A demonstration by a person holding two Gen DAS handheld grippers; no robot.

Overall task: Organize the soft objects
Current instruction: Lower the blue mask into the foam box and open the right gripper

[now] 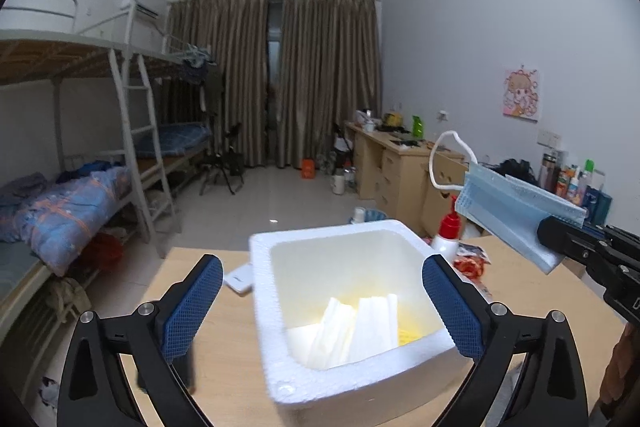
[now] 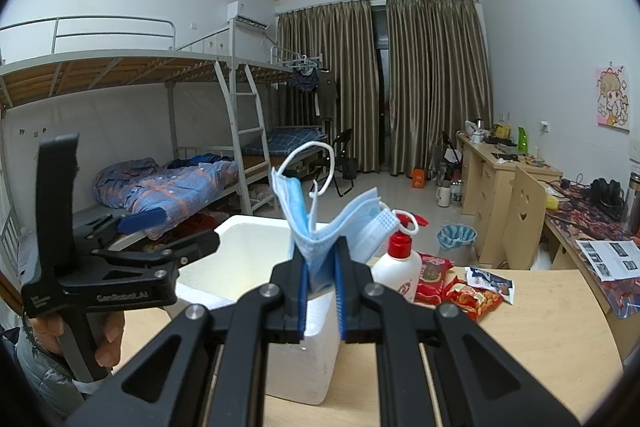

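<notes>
A white foam box (image 1: 276,311) stands on the wooden table; white folded tissues (image 1: 352,327) lie inside it on a yellowish bottom. My left gripper (image 1: 322,307) is open, its blue pads on either side of the box. My right gripper (image 2: 321,267) is shut on a blue face mask (image 2: 320,223), folded, with white ear loops sticking up. In the left wrist view the mask (image 1: 512,211) hangs in the air to the right of the box, above the table. The box (image 2: 240,247) lies just beyond the right gripper.
A white bottle with a red cap (image 2: 400,267) and red snack packets (image 2: 468,295) lie right of the box. A flat white object (image 1: 239,279) lies left of the box. The table edge (image 1: 192,251) faces bunk beds and open floor.
</notes>
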